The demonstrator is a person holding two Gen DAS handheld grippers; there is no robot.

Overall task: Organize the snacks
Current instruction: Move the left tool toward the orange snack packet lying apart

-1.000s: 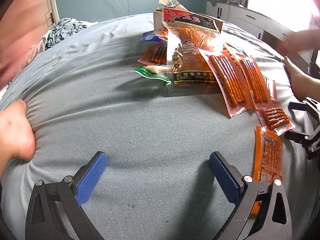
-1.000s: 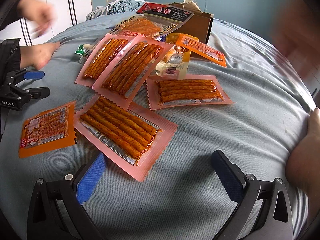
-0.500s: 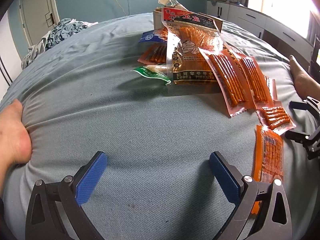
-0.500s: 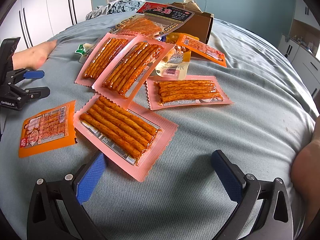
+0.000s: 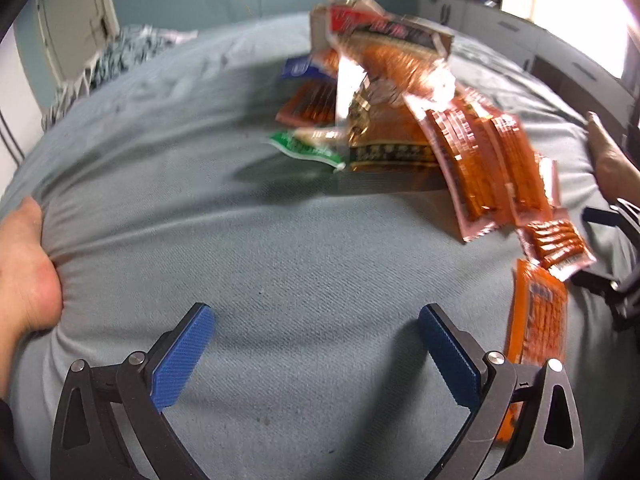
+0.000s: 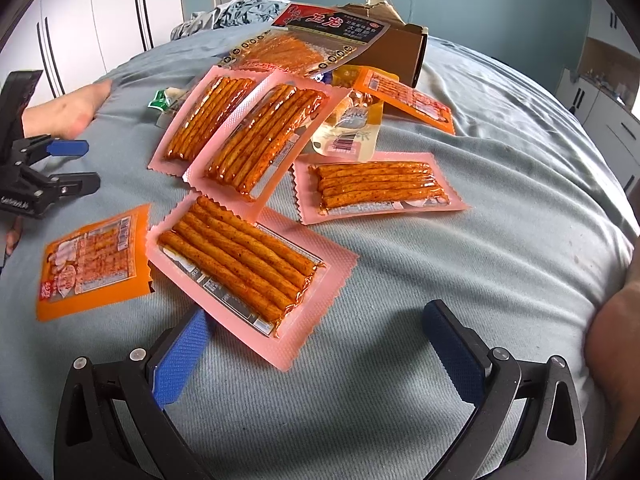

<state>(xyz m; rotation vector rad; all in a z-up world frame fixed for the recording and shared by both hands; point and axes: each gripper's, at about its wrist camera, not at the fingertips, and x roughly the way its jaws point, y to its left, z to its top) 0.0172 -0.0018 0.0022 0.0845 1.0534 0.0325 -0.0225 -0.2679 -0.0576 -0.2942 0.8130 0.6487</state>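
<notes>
Several snack packets lie on a grey-blue bed. In the right wrist view a pink packet of spicy sticks (image 6: 244,264) lies just ahead of my open, empty right gripper (image 6: 314,344), its near edge over the left finger. An orange packet (image 6: 94,262) lies to its left, more pink packets (image 6: 260,136) (image 6: 380,186) beyond. A large red-topped bag (image 6: 320,38) leans on a cardboard box (image 6: 400,50). My left gripper (image 5: 316,344) is open and empty over bare bedding; the blurred snack pile (image 5: 400,112) is ahead to the right. The left gripper also shows in the right wrist view (image 6: 52,172).
A bare foot (image 5: 24,272) presses the bedding at the left of the left wrist view; another foot (image 5: 612,164) is at the right. A green packet (image 5: 304,148) and a yellow pouch (image 6: 352,128) lie in the pile. Clothes (image 6: 240,10) lie at the far bed edge.
The left wrist view is now blurred from motion and the snack pile sits slightly lower in it. The right gripper has edged forward to the near pink packet. The blurred hands are gone.
</notes>
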